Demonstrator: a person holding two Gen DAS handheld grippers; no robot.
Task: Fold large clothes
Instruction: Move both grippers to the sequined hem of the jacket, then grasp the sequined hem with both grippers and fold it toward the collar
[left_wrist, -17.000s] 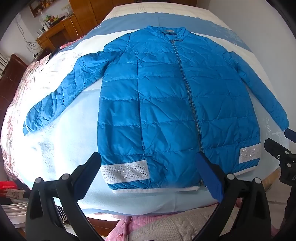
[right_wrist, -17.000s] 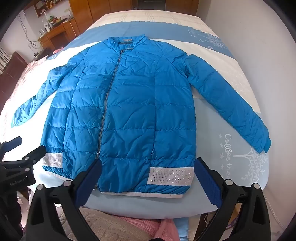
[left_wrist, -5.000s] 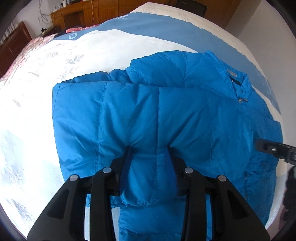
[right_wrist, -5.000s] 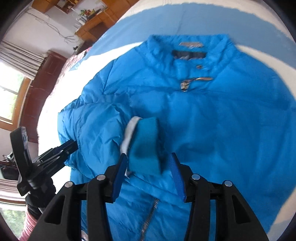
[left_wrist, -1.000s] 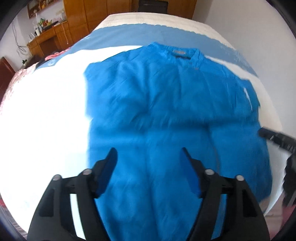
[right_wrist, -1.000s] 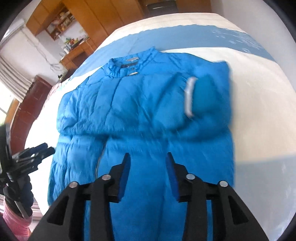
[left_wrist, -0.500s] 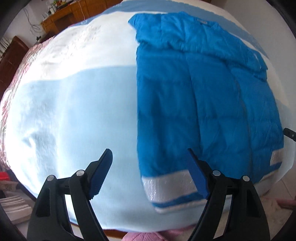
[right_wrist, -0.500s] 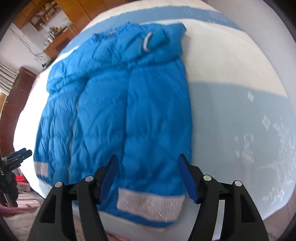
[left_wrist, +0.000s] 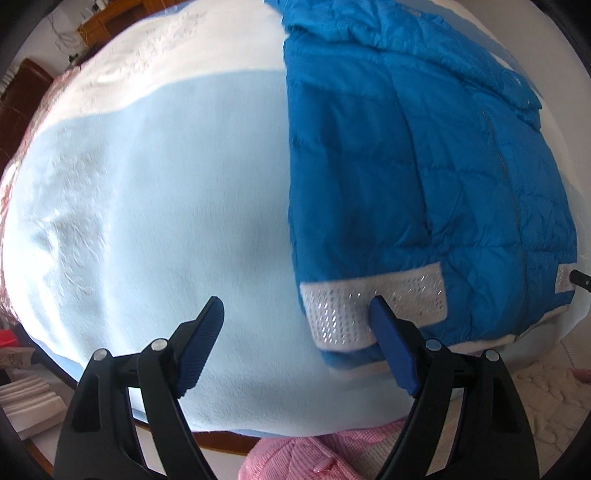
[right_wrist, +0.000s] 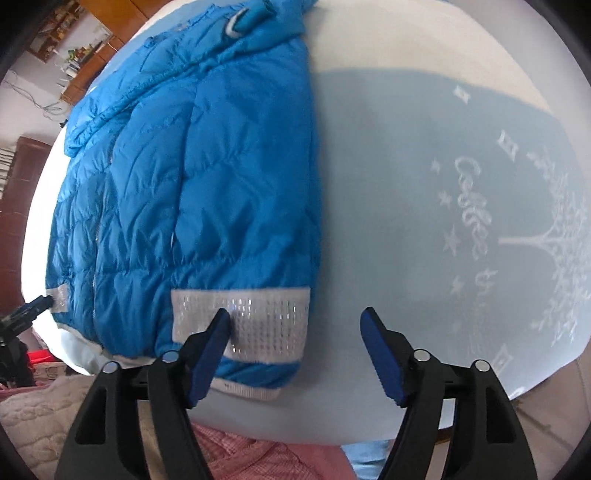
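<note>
Left tongs (left_wrist: 295, 332) spread wide and empty over the jacket (left_wrist: 424, 184)'s left hem corner; jaws have just been opening. Right tongs (right_wrist: 295, 339) likewise wide, nothing between them, just opened, over the right hem corner. Sleeves look tucked across the chest; I judge the hem-to-collar fold comes next, needing both corners pinched together. Jacket lies flat on the bed (left_wrist: 166, 184), blue, quilted, with sparkly white hem bands (right_wrist: 240, 317).

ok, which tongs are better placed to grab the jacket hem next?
Probably neither: both open. Left tongs straddle the jacket's left hem corner; right tongs straddle its right one. Likely a two-handed fold.
</note>
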